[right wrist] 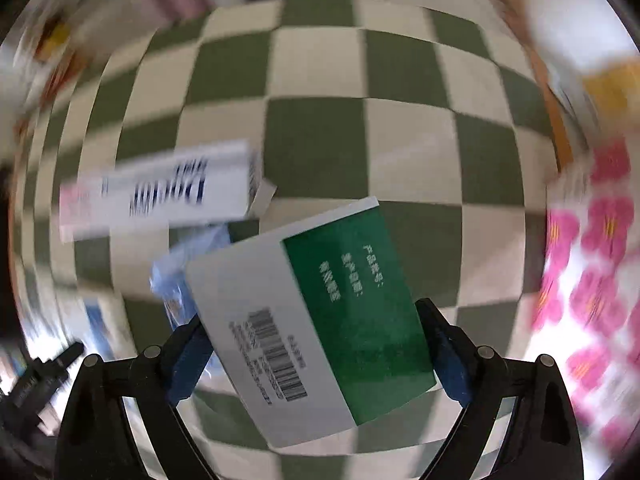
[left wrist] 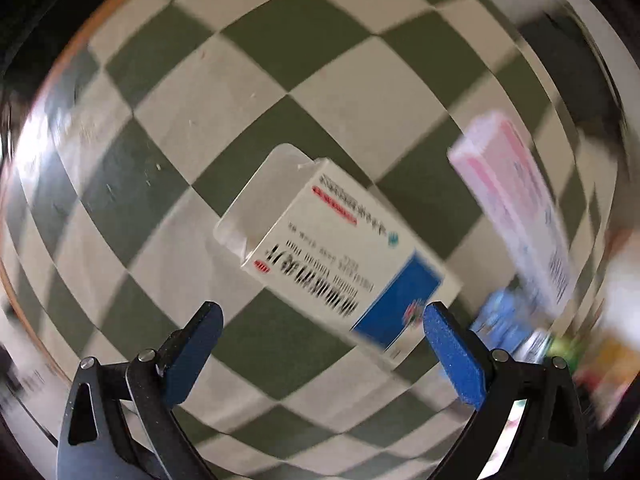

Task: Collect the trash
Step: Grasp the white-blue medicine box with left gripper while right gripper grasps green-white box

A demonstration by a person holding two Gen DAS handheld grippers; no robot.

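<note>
Two wide-open grippers, left (left wrist: 320, 336) beside blue-and-white box (left wrist: 340, 256), right (right wrist: 314, 344) astride, not gripping, green-and-white box (right wrist: 312, 320)

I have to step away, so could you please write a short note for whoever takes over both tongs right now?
Left tongs: open, empty, pointing down over the white-and-blue box, which lies on the checkered cloth; not gripped.
Right tongs: wide, with the green-and-white box between the pads; contact is unclear.
Nearby: a long pink-and-white box and a blue wrapper on the cloth.
Done: nothing visibly collected. No bin in view.
Left: grasp both boxes, then the long box and wrapper.
</note>
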